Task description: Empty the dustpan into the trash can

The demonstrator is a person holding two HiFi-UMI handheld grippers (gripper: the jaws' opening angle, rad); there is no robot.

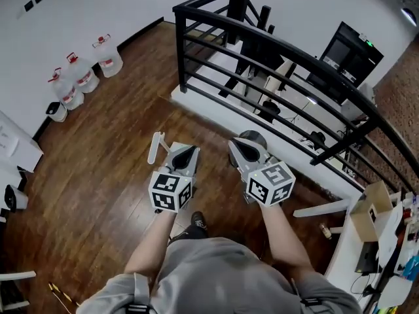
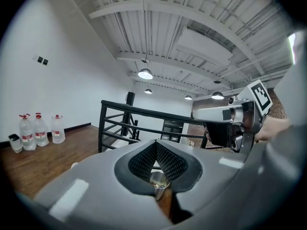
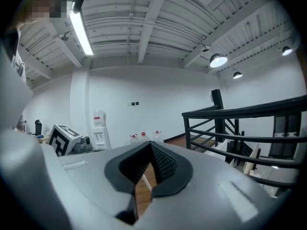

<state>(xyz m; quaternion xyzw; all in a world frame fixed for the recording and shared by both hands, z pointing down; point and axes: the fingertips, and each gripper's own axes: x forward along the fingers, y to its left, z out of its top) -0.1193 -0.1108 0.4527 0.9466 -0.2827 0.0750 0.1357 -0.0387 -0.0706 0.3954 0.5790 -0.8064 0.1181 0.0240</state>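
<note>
Dustpan first: I can't pick it out for certain. My guess is that the white strip left of centre in the head view is its pan seen edge-on, and that the shiny metal tube low in the centre of the left gripper view is its handle. If so, it should be light and stiff. The tube would be slick to hold, and a loose pan would swing and spill. I'd take it high on the tube and tip it only over the bin.

A small lined bin, likely the trash can, stands by the wall at the upper left, well apart from both tongs.

The left tongs are closed, tips meeting. The tube's end sits in the gap below the tips, though I can't tell whether it is pinched.

The right tongs are also closed at the tips and hold nothing. Only floor and a thin white line show in the gap below them.
</note>
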